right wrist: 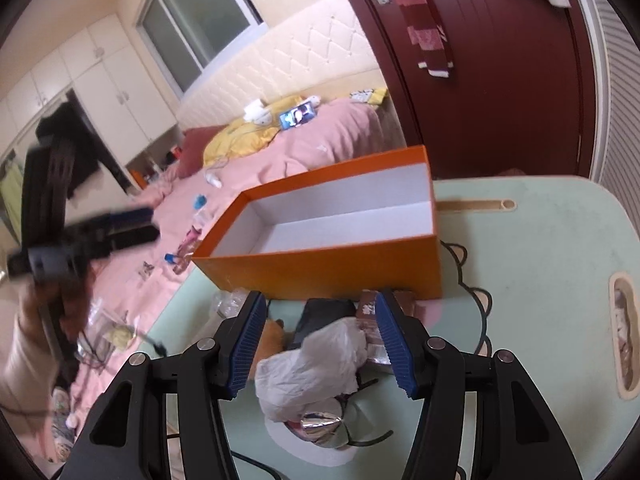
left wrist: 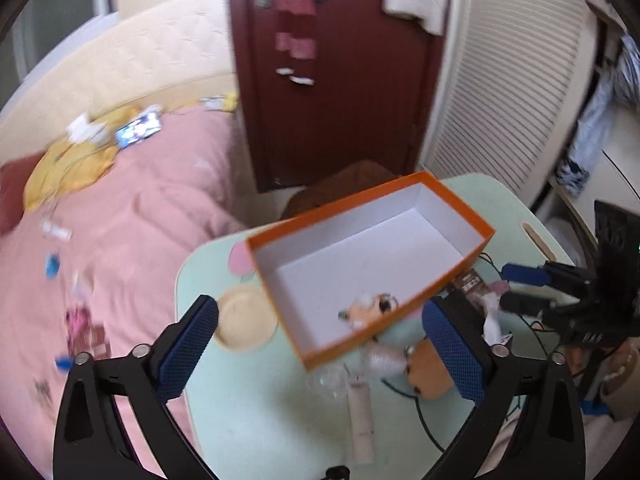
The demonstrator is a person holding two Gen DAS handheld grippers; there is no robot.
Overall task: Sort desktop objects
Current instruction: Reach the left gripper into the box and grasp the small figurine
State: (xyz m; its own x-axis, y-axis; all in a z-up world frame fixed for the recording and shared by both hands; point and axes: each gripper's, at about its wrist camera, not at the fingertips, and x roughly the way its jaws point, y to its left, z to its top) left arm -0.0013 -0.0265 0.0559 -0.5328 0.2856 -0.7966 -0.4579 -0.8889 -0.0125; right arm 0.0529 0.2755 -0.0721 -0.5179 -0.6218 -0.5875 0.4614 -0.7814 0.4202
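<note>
My right tool (right wrist: 320, 338) hangs with jaws apart over a crumpled white bag (right wrist: 316, 364) on the counter (right wrist: 540, 240). My left tool (left wrist: 320, 332), also spread wide, grips nothing. Beyond both, the orange box (left wrist: 456, 200) sits near the counter's far edge, a small plush toy (left wrist: 370, 306) inside.

I count one orange box (left wrist: 372, 264), one plush toy (left wrist: 372, 307) inside it, another plush toy (left wrist: 428, 368) on the tabletop, one white tube (left wrist: 360, 420), one round coaster (left wrist: 245, 317).
</note>
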